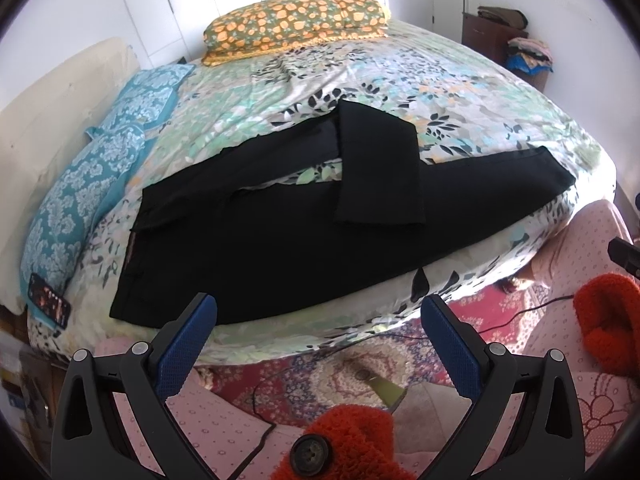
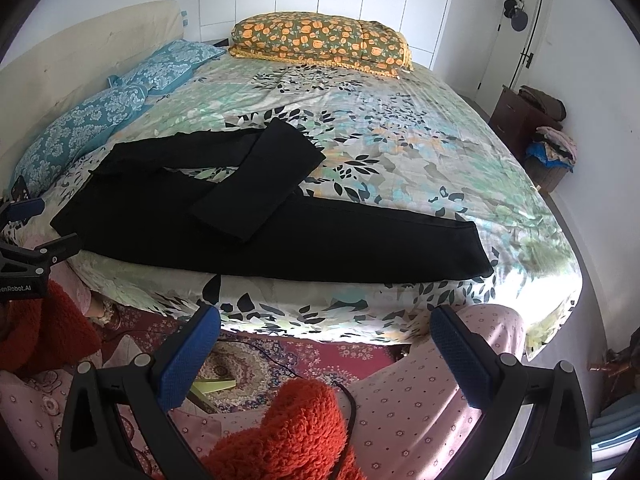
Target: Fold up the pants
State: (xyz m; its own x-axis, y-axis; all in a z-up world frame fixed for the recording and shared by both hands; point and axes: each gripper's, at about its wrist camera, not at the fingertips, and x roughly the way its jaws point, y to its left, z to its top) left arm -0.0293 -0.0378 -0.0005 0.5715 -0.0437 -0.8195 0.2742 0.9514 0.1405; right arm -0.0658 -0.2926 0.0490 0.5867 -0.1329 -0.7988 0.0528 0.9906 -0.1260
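Here, left wrist view: left gripper (image 1: 318, 316) spread wide, empty, at lower centre. Black pants (image 1: 280, 232) lie mid-frame on the bed (image 1: 440, 92), just above the fingertips, near the bed edge.

Right wrist view: "enRobot.AI" legible at left edge. Right gripper (image 2: 326, 326) wide open, empty; pants (image 2: 248, 220) above-left, bed (image 2: 420, 140) bare toward the upper right.

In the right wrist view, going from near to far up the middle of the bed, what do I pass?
Black pants at the near edge, then bare floral bedsheet, then the orange-flowered pillow at the far end.
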